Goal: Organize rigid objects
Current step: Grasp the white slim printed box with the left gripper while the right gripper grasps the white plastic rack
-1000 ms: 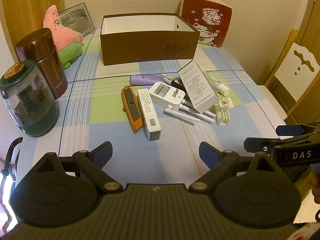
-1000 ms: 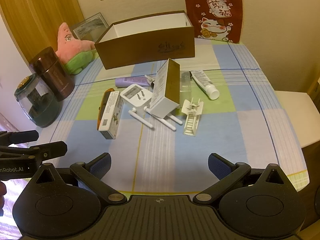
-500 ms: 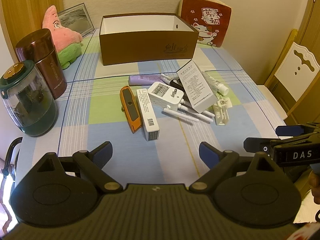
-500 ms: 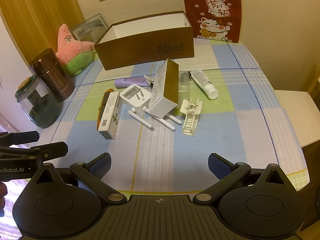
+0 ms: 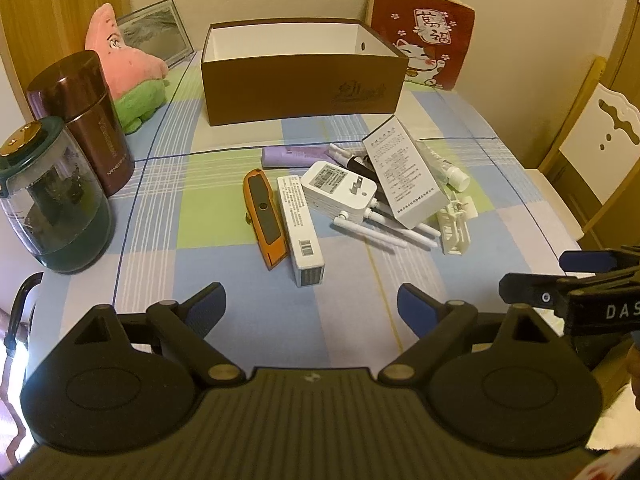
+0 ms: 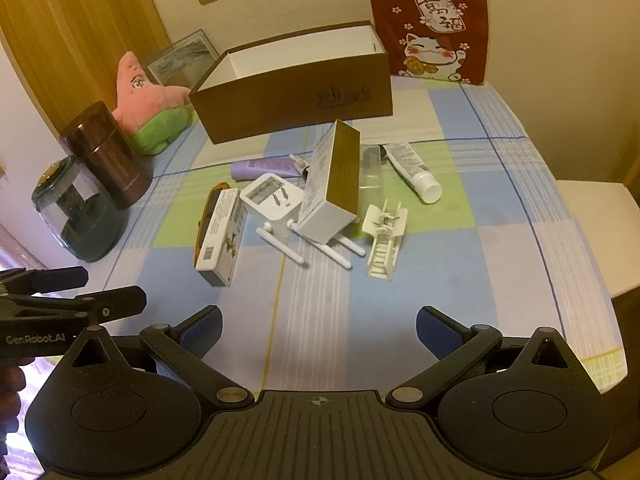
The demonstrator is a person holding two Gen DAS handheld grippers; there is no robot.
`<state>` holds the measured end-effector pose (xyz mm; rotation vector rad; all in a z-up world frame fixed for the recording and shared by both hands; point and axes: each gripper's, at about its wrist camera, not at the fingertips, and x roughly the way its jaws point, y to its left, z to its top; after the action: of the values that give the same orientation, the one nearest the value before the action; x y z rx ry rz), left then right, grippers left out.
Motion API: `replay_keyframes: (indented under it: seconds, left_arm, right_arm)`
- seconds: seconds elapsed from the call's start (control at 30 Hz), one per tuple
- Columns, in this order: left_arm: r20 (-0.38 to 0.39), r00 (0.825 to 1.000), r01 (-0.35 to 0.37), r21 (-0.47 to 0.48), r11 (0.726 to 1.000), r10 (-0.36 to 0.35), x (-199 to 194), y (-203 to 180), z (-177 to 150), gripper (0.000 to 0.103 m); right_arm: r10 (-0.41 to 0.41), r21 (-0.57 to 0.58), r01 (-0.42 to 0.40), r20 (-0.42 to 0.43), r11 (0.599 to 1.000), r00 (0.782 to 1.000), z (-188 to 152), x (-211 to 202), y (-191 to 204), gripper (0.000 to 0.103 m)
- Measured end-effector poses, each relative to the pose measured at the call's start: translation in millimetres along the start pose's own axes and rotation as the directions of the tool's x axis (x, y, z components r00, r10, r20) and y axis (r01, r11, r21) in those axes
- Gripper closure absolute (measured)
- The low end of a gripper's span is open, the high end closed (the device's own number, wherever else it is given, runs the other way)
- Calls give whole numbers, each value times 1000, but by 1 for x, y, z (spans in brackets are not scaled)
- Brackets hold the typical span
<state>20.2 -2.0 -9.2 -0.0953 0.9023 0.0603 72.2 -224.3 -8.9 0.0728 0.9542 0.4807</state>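
An open brown box (image 5: 302, 88) (image 6: 296, 98) stands at the back of the table. In front of it lies a pile: an orange utility knife (image 5: 266, 218), a long white carton (image 5: 301, 230) (image 6: 220, 236), a white router with antennas (image 5: 340, 194) (image 6: 274, 206), a tilted white carton (image 5: 404, 178) (image 6: 332, 184), a purple tube (image 5: 294, 156), a white tube (image 6: 412, 172) and a white plastic clip (image 6: 384, 242). My left gripper (image 5: 310, 306) and right gripper (image 6: 318, 330) are open and empty, near the table's front edge, short of the pile.
A green-lidded clear jar (image 5: 52, 196) and a maroon canister (image 5: 86, 120) stand at the left. A pink plush (image 5: 128, 72) and a picture frame (image 5: 154, 34) are behind them. A red cat cushion (image 5: 424, 54) leans at the back right. A chair (image 5: 592, 148) stands to the right.
Both grippers have moved slightly forward toward the pile. The objects on the table have not moved.
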Motion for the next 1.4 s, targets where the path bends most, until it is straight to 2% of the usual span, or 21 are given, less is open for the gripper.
replay_keyframes:
  seconds: [0.17,0.23,0.4,0.8,1.1,1.13,1.4]
  left_arm:
    - [-6,1000,-4,-3,1000,4,12,-1,7,13]
    - [-12,1000,-5,-7,1000,5,18,-1,11,14]
    - [-29,1000,-12,-11,1000,12,32,-3,18,16]
    - [-76,997,-33,-20,999,31,72,-10,34,22]
    - [-105,993,-54,-17,998,52,104,-11,48,33]
    - [-109,993,-54,-16,998,52,107,-10,49,36]
    - [-138,988,-68,-8,998,66,130,-8,54,37]
  right_arm:
    - [27,-12,-27,14,1000,1000,10,8,-5,3]
    - [39,-15,-39,14,999,999,14,12,-7,8]
    - [57,2,-57,6,998,998,23,22,-17,13]
    - [40,-3,-41,-32,999,999,41,52,-46,20]
    - [10,-36,-12,-58,999,998,53,89,-60,40]
    - [7,-39,-10,-64,999,998,54,94,-60,41]
    - [-13,-75,6,-91,997,996,61,123,-62,47]
